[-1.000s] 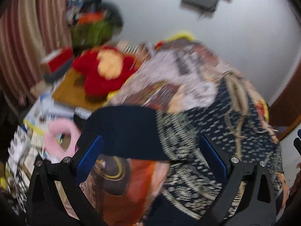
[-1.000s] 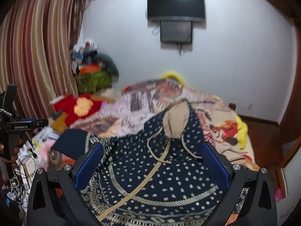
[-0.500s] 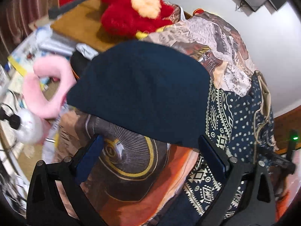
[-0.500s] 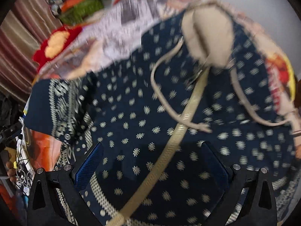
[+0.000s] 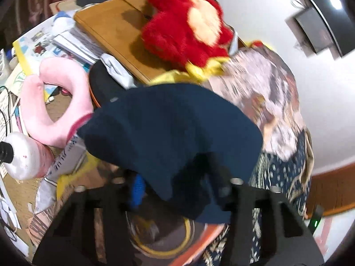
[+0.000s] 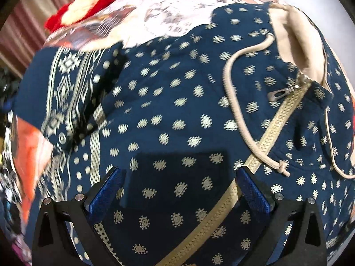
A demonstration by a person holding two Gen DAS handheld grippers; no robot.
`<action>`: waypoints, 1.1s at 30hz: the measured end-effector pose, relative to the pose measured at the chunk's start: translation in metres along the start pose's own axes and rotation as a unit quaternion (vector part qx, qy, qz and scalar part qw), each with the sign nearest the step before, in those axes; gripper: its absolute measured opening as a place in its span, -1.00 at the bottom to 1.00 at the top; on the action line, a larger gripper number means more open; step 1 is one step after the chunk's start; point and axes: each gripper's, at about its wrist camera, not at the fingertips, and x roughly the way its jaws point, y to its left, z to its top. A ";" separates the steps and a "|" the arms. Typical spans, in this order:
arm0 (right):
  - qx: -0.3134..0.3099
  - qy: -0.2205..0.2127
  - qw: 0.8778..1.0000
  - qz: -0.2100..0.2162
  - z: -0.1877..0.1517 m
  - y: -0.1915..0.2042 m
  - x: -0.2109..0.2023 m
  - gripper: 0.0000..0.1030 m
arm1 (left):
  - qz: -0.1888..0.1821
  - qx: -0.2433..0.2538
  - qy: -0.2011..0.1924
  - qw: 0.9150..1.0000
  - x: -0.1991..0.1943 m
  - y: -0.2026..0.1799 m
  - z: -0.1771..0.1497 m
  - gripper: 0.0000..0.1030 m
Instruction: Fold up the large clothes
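You've got red plush toy [image 5: 184, 31] lying on brown wooden board [image 5: 115, 33], pink neck pillow [image 5: 51, 108] just left of it, white bottle with black cap [image 5: 24, 155] below pillow, printed papers [image 5: 44, 42] under board edge. Wall-mounted TV [image 5: 328, 15] top right on white wall. Your right view: striped curtain [image 6: 28, 22] top left, photo-print bedsheet [image 6: 177, 6] across top, same plush beside curtain

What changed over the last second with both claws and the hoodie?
Both claws dropped toward the bed. The left claw, wide open before, is closing on the hoodie's navy cuff, which lies between its fingers. The right claw came down over the hoodie's front and stays open. The hoodie itself still lies spread out.
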 end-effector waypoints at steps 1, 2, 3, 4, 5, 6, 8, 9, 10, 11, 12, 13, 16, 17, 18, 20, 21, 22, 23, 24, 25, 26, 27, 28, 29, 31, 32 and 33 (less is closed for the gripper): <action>-0.005 0.000 1.000 -0.004 0.000 0.002 0.000 1.00 | 0.011 -0.002 -0.003 1.000 0.001 0.000 0.004 -0.61; -0.009 0.000 1.000 -0.006 -0.001 0.004 0.000 1.00 | 0.022 -0.001 -0.006 1.000 0.000 -0.001 0.006 -0.86; -0.011 -0.001 1.000 -0.004 -0.002 0.004 0.000 1.00 | 0.033 0.006 -0.013 0.999 -0.002 -0.003 0.007 -0.89; -0.012 -0.001 1.000 -0.002 -0.002 0.004 -0.001 1.00 | 0.041 0.016 -0.028 0.999 -0.008 -0.010 0.008 -0.91; -0.012 -0.002 1.000 0.001 -0.002 0.004 -0.002 1.00 | 0.042 0.023 -0.038 0.998 -0.013 -0.015 0.008 -0.94; -0.010 -0.004 1.000 0.006 -0.003 0.002 -0.003 0.96 | 0.040 0.032 -0.049 0.997 -0.021 -0.022 0.006 -0.95; -0.006 -0.007 1.000 0.010 -0.007 -0.002 -0.010 0.79 | 0.022 0.062 -0.074 0.995 -0.040 -0.044 0.002 -0.95; -0.002 -0.013 1.000 0.011 -0.009 -0.004 -0.017 0.74 | 0.016 0.078 -0.083 0.993 -0.048 -0.056 -0.001 -0.95; 0.005 -0.023 1.000 0.015 -0.010 -0.008 -0.025 0.74 | 0.005 0.102 -0.097 0.990 -0.061 -0.074 -0.004 -0.95; 0.014 -0.035 0.999 0.022 -0.012 -0.012 -0.035 0.74 | -0.002 0.121 -0.107 0.987 -0.070 -0.089 -0.007 -0.96; 0.027 -0.051 0.998 0.029 -0.014 -0.018 -0.049 0.74 | -0.008 0.142 -0.118 0.983 -0.079 -0.104 -0.011 -0.96; 0.035 -0.062 0.997 0.033 -0.016 -0.024 -0.058 0.74 | -0.017 0.172 -0.132 0.976 -0.091 -0.127 -0.018 -0.96; 0.059 -0.098 0.993 0.039 -0.028 -0.038 -0.094 0.74 | -0.053 0.235 -0.146 0.959 -0.111 -0.179 -0.036 -0.96; 0.069 -0.107 0.991 0.042 -0.034 -0.043 -0.105 0.74 | -0.068 0.259 -0.147 0.952 -0.115 -0.200 -0.046 -0.96; 0.079 -0.110 0.990 0.046 -0.037 -0.055 -0.113 0.75 | -0.078 0.278 -0.147 0.946 -0.118 -0.215 -0.055 -0.96; 0.103 -0.113 0.986 0.061 -0.051 -0.071 -0.126 0.75 | -0.101 0.319 -0.140 0.932 -0.117 -0.251 -0.078 -0.96; 0.115 -0.112 0.985 0.066 -0.049 -0.081 -0.131 0.75 | -0.112 0.332 -0.131 0.927 -0.114 -0.265 -0.089 -0.96; 0.125 -0.112 0.983 0.070 -0.055 -0.087 -0.135 0.75 | -0.124 0.343 -0.118 0.924 -0.108 -0.279 -0.100 -0.96; 0.133 -0.113 0.982 0.071 -0.062 -0.093 -0.140 0.76 | -0.133 0.353 -0.102 0.920 -0.099 -0.292 -0.112 -0.95; 0.144 -0.116 0.980 0.067 -0.070 -0.101 -0.149 0.76 | -0.138 0.362 -0.085 0.918 -0.088 -0.304 -0.124 -0.95; 0.150 -0.119 0.980 0.062 -0.077 -0.105 -0.155 0.76 | -0.140 0.368 -0.072 0.917 -0.078 -0.312 -0.134 -0.95; 0.155 -0.122 0.979 0.054 -0.086 -0.111 -0.160 0.76 | -0.141 0.374 -0.053 0.915 -0.065 -0.321 -0.146 -0.95; 0.159 -0.125 0.978 0.046 -0.095 -0.117 -0.164 0.76 | -0.143 0.378 -0.032 0.914 -0.052 -0.328 -0.156 -0.95; 0.164 -0.127 0.977 0.040 -0.104 -0.123 -0.170 0.76 | -0.146 0.381 0.001 0.913 -0.033 -0.335 -0.170 -0.95; 0.170 -0.128 0.976 0.036 -0.114 -0.131 -0.176 0.76 | -0.147 0.382 0.023 0.912 -0.021 -0.340 -0.182 -0.95; 0.178 -0.129 0.975 0.032 -0.131 -0.144 -0.183 0.76 | -0.143 0.388 0.074 0.907 0.007 -0.347 -0.208 -0.95; 0.182 -0.130 0.974 0.029 -0.139 -0.149 -0.186 0.77 | -0.136 0.394 0.097 0.904 0.020 -0.349 -0.224 -0.95; 0.186 -0.129 0.974 0.023 -0.148 -0.155 -0.189 0.77 | -0.130 0.399 0.116 0.900 0.030 -0.350 -0.238 -0.95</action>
